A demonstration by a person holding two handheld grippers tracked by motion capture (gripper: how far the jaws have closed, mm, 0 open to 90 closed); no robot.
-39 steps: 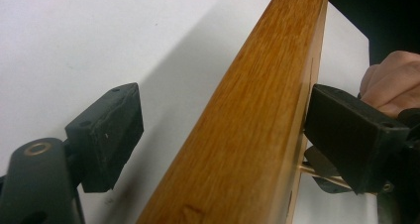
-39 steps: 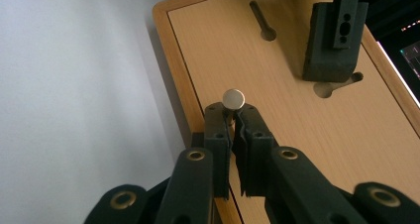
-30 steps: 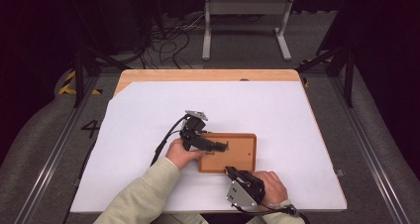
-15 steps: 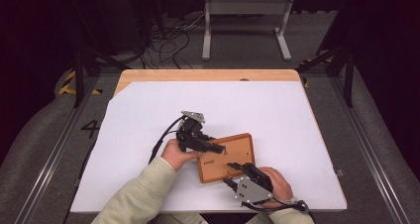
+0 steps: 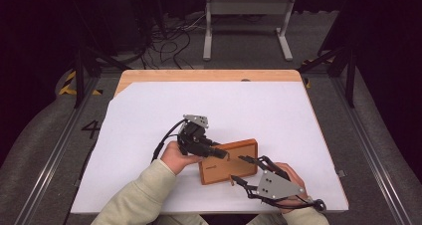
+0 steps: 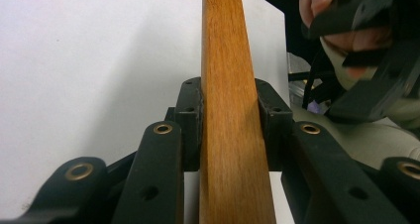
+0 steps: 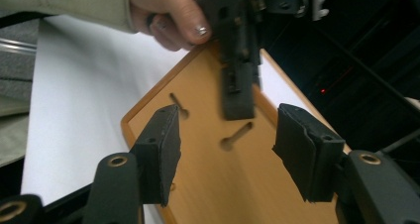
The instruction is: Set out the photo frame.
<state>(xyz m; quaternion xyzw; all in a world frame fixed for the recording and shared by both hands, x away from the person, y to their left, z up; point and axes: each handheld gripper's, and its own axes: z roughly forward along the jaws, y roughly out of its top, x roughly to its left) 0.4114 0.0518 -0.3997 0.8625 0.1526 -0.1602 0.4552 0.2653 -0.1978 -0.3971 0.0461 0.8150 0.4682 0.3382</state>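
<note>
A flat wooden board (image 5: pixel 234 158) with a raised rim and two keyhole slots (image 7: pixel 236 135) hangs tilted just above the white table cover. My left gripper (image 5: pixel 221 155) holds the board's left edge. In the left gripper view its pads (image 6: pixel 194 110) press on both faces of the board (image 6: pixel 230 60); its jaws have just been closing onto the wood. My right gripper (image 5: pixel 238 168) is at the board's near right corner. Its jaws have just been opening, and its pads (image 7: pixel 163 149) stand apart in front of the board's face (image 7: pixel 208 184), touching nothing.
A white sheet (image 5: pixel 149 115) covers most of the wooden table (image 5: pixel 209 75). Dark floor, cables and a metal stand (image 5: pixel 246 6) lie beyond the far edge. The person's sleeves (image 5: pixel 134 200) come in from the bottom.
The board lay flat a second ago; now it is turned and tipped up in the left gripper. The right gripper has risen, moved right and opened off the board's near edge.
</note>
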